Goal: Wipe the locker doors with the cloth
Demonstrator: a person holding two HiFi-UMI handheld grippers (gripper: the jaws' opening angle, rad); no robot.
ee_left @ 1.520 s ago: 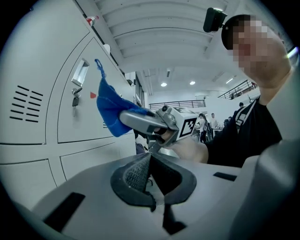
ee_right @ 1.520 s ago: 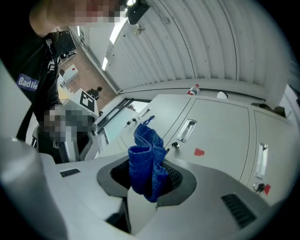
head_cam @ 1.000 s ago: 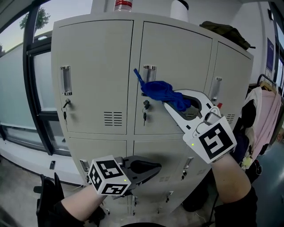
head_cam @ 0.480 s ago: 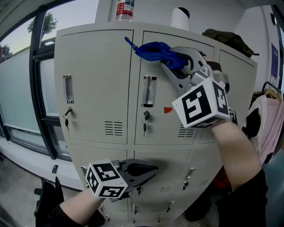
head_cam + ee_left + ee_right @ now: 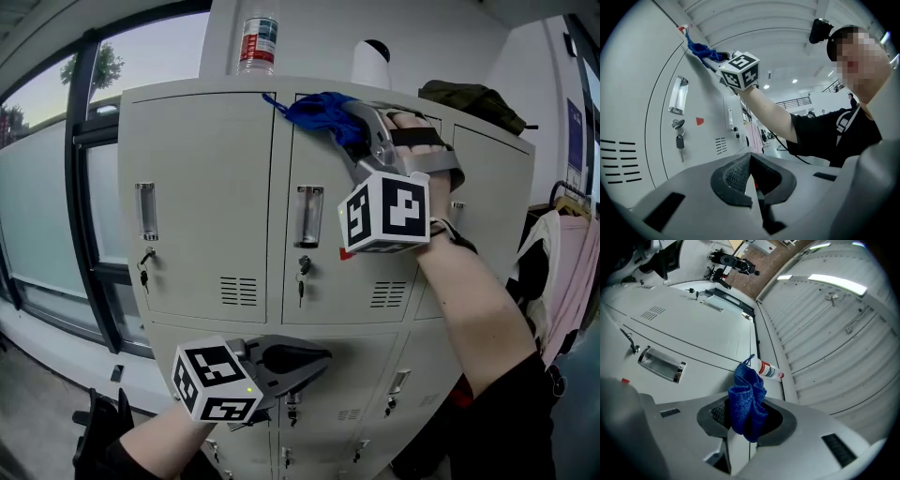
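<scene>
Left gripper view alone: left gripper [image 5: 749,159] jaws together, empty.

Bottle [image 5: 258,39] (red-labelled) atop lockers [image 5: 211,178]

Right tool [image 5: 740,427] clamps blue cloth [image 5: 747,406] against locker door [image 5: 703,329].

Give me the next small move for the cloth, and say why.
Probably drag the right hand-held gripper straight down. Its jaws pinch the blue cloth at the very top of the middle upper door, so the door face below, down past the handle, lies ahead of one stroke.
</scene>
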